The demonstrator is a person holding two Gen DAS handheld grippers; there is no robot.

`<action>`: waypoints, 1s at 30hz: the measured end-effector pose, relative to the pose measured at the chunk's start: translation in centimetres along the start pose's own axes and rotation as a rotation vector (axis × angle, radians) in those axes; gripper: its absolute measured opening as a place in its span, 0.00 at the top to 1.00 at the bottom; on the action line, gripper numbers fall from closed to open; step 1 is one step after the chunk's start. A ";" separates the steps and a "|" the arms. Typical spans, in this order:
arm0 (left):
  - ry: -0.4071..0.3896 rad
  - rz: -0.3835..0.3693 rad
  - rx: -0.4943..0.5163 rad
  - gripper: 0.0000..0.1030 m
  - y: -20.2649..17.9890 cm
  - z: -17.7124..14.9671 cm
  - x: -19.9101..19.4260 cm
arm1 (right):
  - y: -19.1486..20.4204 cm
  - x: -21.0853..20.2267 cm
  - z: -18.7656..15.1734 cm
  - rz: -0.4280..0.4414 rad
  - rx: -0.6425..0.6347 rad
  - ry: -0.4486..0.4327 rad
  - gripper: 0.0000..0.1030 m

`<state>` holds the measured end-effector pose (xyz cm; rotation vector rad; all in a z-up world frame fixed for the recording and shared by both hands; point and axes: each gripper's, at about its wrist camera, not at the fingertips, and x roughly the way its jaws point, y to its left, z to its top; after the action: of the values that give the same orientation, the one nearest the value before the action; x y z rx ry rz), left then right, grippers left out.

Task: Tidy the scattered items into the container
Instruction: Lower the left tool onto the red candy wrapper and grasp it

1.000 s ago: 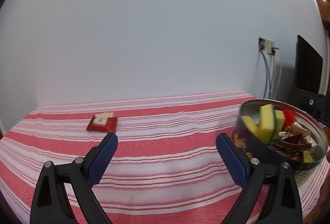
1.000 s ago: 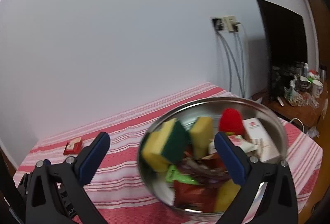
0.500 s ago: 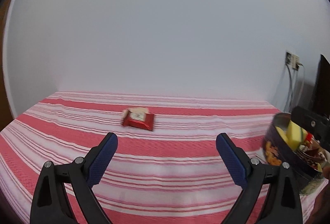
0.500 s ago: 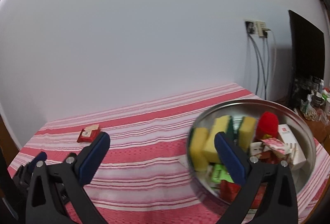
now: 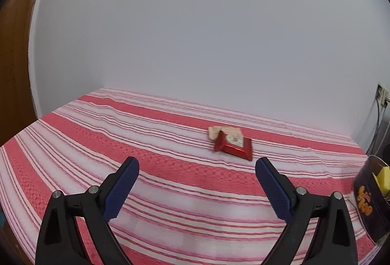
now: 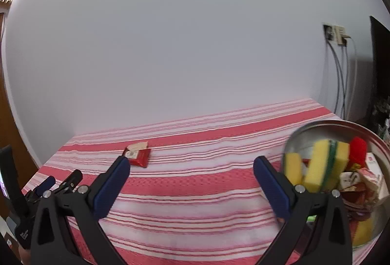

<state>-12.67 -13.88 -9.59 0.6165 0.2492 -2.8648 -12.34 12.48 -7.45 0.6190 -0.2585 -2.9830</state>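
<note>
Red packet (image 5: 233,146) alone lies loose on the striped cloth (image 5: 170,182), well apart from the tin (image 6: 365,133) — already heaped with sponges and wrappers; left gripper (image 5: 197,185) and right gripper (image 6: 191,183) both gape, empty — one item left.

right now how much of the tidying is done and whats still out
Mostly done: the round tin already holds yellow sponges, a red pom-pom and assorted packets. Nothing is in hand: the left claw and the right claw are both open and empty. Left to do: one red packet lies alone on the striped tablecloth, ahead of the left claw, apart from the tin.
</note>
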 end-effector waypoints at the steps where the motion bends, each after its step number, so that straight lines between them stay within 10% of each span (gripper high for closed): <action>1: -0.001 0.002 0.008 0.05 0.1 0.3 0.2 | 0.4 0.4 0.1 0.002 -0.009 0.002 0.00; 17: 0.195 -0.079 0.098 0.05 -4.6 3.7 12.3 | 0.5 8.1 2.2 -0.045 0.051 -0.043 0.00; 30: 0.433 0.012 0.109 0.05 -7.9 2.8 21.3 | -3.8 9.7 2.2 -0.026 0.207 0.037 0.00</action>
<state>-34.59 -10.25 -15.12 1.2533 0.1506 -2.7137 -22.34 15.42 -9.89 0.7006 -0.5653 -2.9893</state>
